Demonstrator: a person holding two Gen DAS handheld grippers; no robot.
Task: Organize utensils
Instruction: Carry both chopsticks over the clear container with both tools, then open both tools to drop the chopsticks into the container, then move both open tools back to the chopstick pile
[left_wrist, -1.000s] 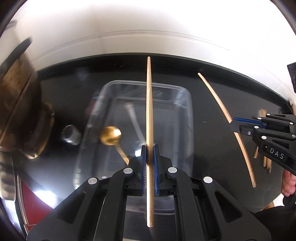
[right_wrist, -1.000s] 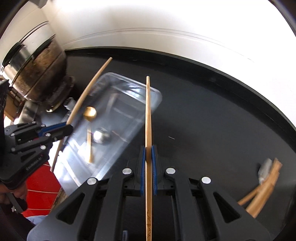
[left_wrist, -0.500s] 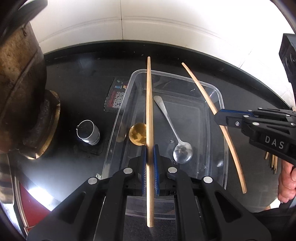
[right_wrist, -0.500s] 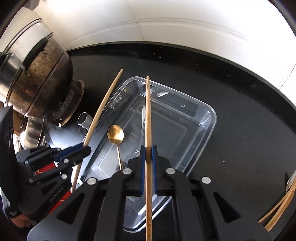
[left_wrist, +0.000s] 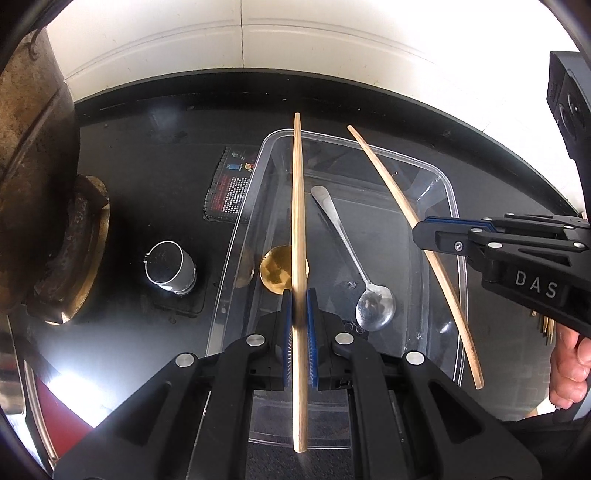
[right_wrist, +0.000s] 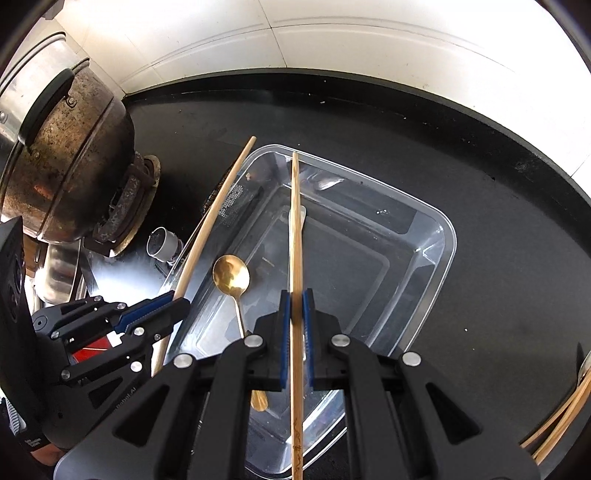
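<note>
My left tongs (left_wrist: 299, 295) are clamped on one wooden chopstick (left_wrist: 298, 206) and my right tongs (right_wrist: 296, 295) on another chopstick (right_wrist: 295, 221), both over the clear tray (right_wrist: 441, 258) on the black worktop (right_wrist: 480, 206). My left chopstick crosses the gold spoon (left_wrist: 277, 271) just ahead, hiding its handle; the silver spoon (left_wrist: 375, 304) lies right of it. More utensils (right_wrist: 565, 417) are cut off far to my right.

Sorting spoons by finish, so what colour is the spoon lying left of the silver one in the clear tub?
Gold spoon, clearest in the right wrist view.
</note>
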